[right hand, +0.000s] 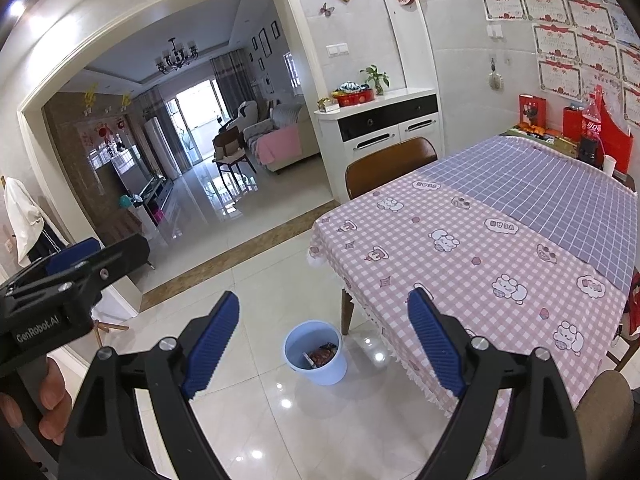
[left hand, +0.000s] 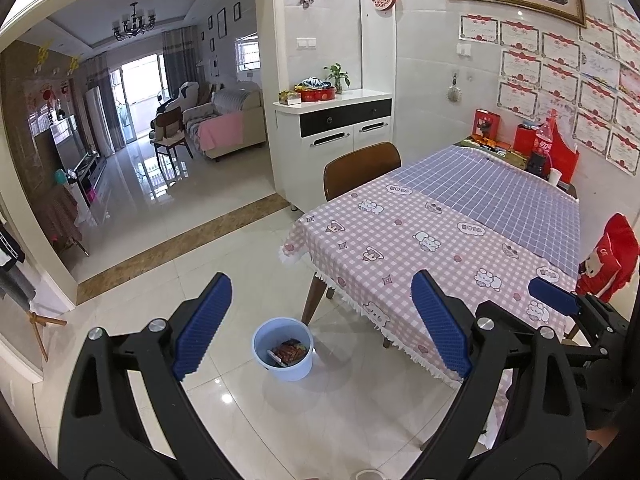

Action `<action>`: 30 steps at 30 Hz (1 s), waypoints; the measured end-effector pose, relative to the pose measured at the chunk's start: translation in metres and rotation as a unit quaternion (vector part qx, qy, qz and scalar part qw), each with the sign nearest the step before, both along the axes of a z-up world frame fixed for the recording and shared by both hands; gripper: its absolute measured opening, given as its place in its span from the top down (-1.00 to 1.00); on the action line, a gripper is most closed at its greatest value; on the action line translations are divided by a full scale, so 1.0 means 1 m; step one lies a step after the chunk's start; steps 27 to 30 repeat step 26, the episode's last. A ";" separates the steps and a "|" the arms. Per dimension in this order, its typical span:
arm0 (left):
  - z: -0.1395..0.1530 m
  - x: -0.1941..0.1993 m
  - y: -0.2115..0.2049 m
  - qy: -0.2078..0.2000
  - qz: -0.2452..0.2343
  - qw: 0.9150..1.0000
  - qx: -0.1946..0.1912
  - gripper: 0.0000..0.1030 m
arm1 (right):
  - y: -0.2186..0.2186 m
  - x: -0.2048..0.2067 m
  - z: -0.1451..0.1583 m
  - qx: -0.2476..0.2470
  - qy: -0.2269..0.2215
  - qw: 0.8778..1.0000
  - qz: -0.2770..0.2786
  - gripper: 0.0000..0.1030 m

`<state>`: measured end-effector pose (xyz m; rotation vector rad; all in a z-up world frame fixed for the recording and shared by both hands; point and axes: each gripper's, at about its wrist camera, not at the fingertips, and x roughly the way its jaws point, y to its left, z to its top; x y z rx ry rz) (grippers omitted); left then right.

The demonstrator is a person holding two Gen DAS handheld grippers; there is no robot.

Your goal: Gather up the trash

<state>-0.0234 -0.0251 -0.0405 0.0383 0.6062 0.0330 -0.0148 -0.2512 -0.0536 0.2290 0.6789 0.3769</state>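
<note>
Dining table (left hand: 460,220) is standing at right, wearing a pink checked cloth (right hand: 460,256) near the camera and a blue grid cloth beyond. A brown chair (left hand: 362,164) is sitting tucked at its far side. Left gripper (left hand: 320,320) is hovering over the tiled floor, fingers (left hand: 204,320) spread wide, nothing between them. Right gripper (right hand: 324,340) is doing likewise, blue pads apart and empty. Light-blue bin (left hand: 282,348) is resting on the floor beside the table's corner leg, holding snack wrappers (left hand: 290,352).
</note>
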 end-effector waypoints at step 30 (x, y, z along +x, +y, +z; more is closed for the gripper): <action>-0.026 0.046 -0.015 0.053 0.030 0.998 0.011 -0.74 | -0.077 0.072 -0.075 0.001 0.062 0.995 -0.083 -0.68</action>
